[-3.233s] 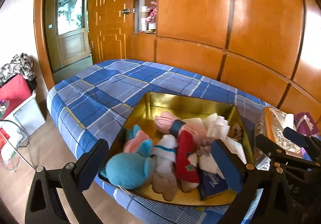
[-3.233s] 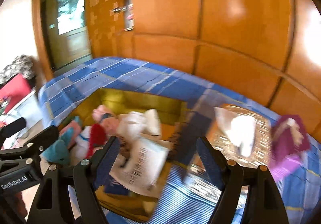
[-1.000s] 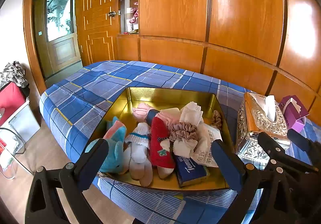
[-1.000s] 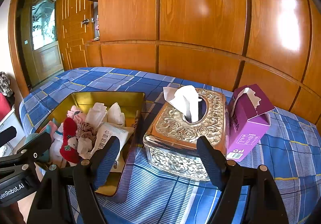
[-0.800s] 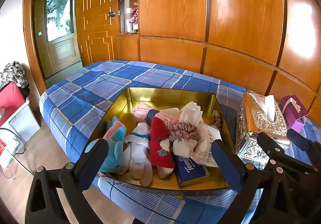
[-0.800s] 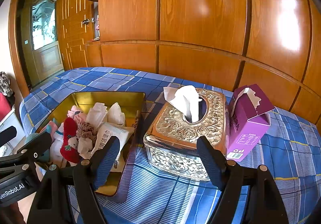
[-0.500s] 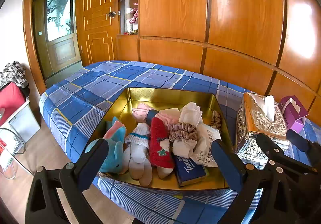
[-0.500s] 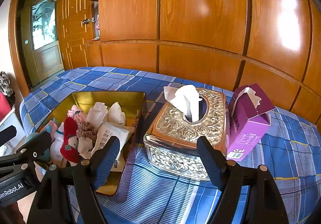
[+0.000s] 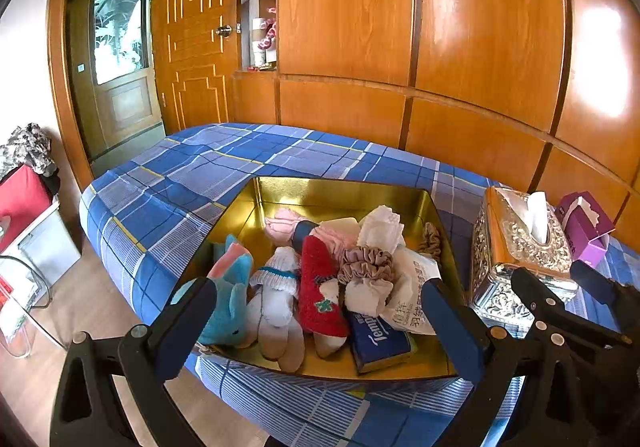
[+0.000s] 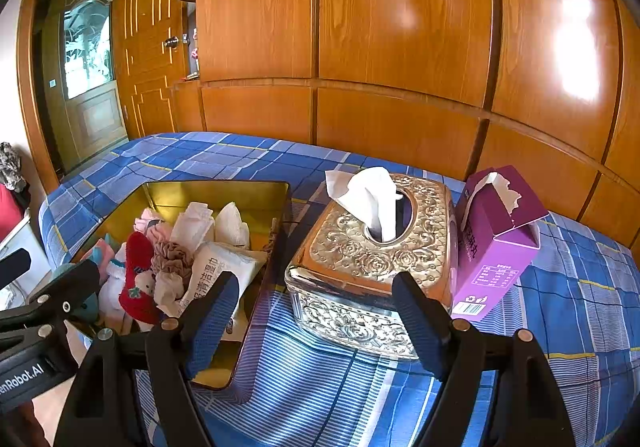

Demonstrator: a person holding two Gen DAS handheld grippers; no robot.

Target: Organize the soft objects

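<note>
Both the left gripper and right gripper hang wide apart and empty, apparently pulled back to survey. Just beyond, the gold metal tray on the blue plaid bed holds the heaped soft toys and socks; the ornate silver tissue box sits beside it.

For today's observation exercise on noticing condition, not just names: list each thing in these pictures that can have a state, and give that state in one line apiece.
left gripper: open, holding nothing.
right gripper: open, holding nothing.
gold tin: lidless, holding a pile of soft things.
ornate tissue box: closed, one tissue sticking up from its slot.
purple carton: top torn open, leaning against the ornate tissue box.
glazed door: shut.
</note>
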